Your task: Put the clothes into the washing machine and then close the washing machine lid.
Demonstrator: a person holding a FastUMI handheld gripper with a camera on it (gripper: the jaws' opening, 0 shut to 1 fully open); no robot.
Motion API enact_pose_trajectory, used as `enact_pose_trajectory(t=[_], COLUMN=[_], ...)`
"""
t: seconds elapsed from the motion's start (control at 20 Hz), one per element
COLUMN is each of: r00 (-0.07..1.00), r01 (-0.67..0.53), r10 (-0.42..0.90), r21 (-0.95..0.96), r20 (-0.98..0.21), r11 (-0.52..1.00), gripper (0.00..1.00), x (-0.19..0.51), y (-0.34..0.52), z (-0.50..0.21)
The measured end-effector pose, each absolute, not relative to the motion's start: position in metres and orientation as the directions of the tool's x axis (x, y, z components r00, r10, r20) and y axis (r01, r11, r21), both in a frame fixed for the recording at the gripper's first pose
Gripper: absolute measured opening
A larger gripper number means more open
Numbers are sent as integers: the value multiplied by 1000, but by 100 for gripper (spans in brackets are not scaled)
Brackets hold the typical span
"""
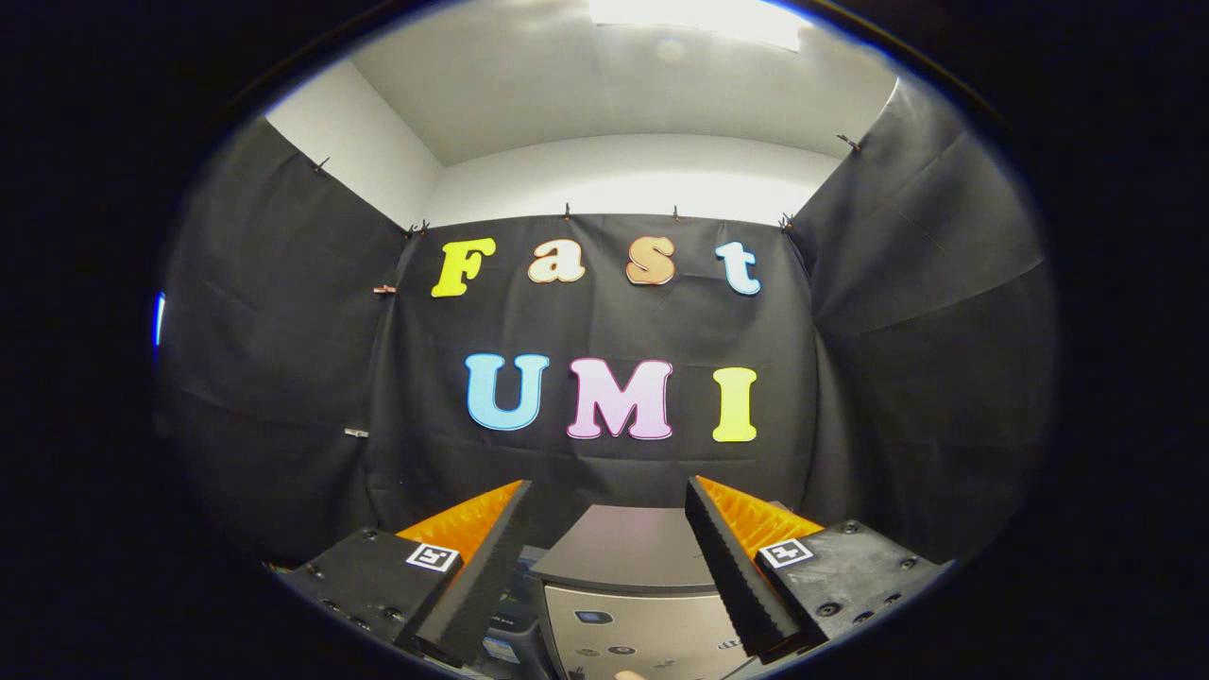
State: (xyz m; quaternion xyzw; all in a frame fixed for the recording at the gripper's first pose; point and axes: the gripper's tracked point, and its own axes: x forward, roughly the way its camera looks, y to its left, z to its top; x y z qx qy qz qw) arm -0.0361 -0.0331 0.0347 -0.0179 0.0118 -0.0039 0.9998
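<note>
My gripper (609, 496) is open, its two fingers spread wide with nothing between them. It is held high and looks straight ahead. Below and just beyond the fingers stands the washing machine (623, 604), a small grey and silver appliance. Its dark flat top (619, 548) lies between the fingers, and its light control panel with small buttons faces me under that. The frame does not let me tell whether the lid is up or down. A small pale bit, perhaps a fingertip (625, 674), shows under the panel.
Black cloth walls (283, 378) close in the booth on the left, back and right. White wall and a bright ceiling light (694, 19) lie above them. Some dark objects (515, 614) sit left of the machine, too hidden to name.
</note>
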Motion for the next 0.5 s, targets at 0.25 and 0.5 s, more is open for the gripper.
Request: enact_pose_trajectory(t=[0.25,0.5], r00=[999,999], r01=[18,23], r10=[-19,-25], r21=[-31,-30], r20=[-39,-41], r11=[999,999], gripper=[99,99], x=[-31,-29], y=[-36,-38], z=[32,32])
